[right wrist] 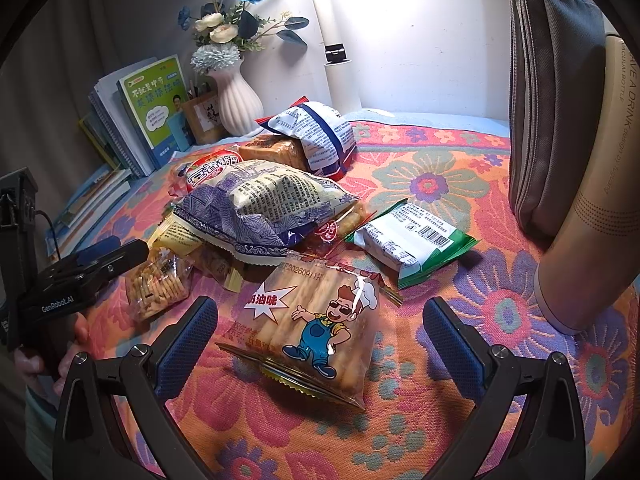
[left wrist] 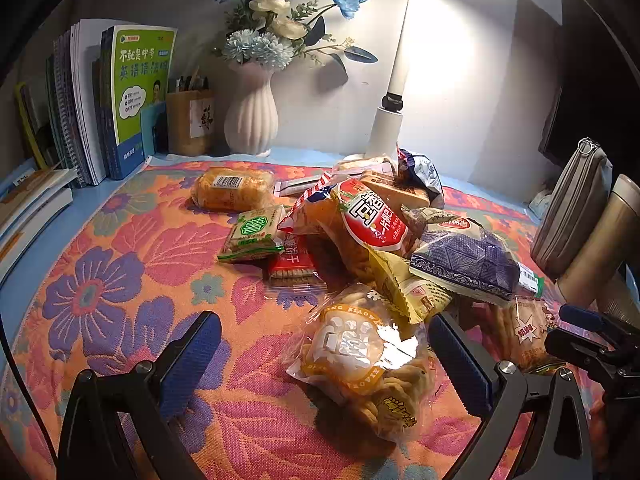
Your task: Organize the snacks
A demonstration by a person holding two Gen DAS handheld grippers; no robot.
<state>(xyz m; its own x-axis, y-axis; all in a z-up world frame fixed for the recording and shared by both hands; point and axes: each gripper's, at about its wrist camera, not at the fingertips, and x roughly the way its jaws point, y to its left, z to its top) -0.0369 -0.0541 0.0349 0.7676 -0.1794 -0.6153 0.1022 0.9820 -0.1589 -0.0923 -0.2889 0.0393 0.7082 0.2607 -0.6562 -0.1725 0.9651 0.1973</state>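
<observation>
Floral cloth; biscuit bag between jaws.

You see glossy, crinkled plastic on the cookie bag, coarse woven cloth under it, and a matt ribbed vase behind.

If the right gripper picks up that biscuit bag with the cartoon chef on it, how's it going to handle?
The cartoon chef bag looks like thin, glossy clear film, so it is probably slippery and crinkly between the pads. The stacked biscuits inside likely keep it fairly stiff but breakable, so squeeze gently. It seems light. The right gripper stands open around it.
</observation>
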